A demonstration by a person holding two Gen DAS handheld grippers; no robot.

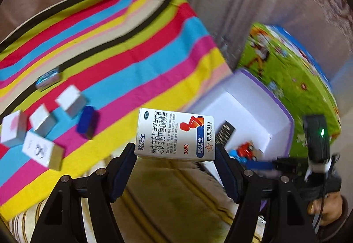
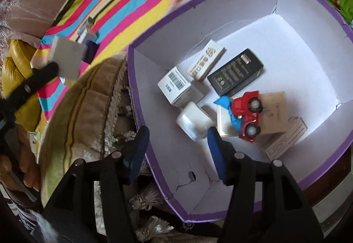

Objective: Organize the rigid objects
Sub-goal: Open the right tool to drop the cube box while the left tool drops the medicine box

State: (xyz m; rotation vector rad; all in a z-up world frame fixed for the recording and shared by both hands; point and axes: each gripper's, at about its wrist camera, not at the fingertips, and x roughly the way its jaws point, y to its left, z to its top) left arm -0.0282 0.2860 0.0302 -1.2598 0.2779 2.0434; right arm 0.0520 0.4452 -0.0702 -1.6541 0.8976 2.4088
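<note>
Two tongs in play. L tongs (image 1: 175, 152): clamped on medicine box (image 1: 175, 134), long axis across jaws, held over gap betw. striped cloth (image 1: 132, 44) and purple bin (image 1: 284, 119), which lies to its right; pitched steeply down. R tongs (image 2: 176, 143): jaws apart, nothing between, over bin's near wall, above white packet (image 2: 194, 121); L is the loaded one.

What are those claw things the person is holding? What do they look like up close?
Each gripper is a black plastic frame with silver rivets at the joints, ending in two fingers with dark blue ribbed pads. The right gripper matches it. Seen from the left camera, it carries a black box with a green light, a thin cable and a dark sleeve.
</note>
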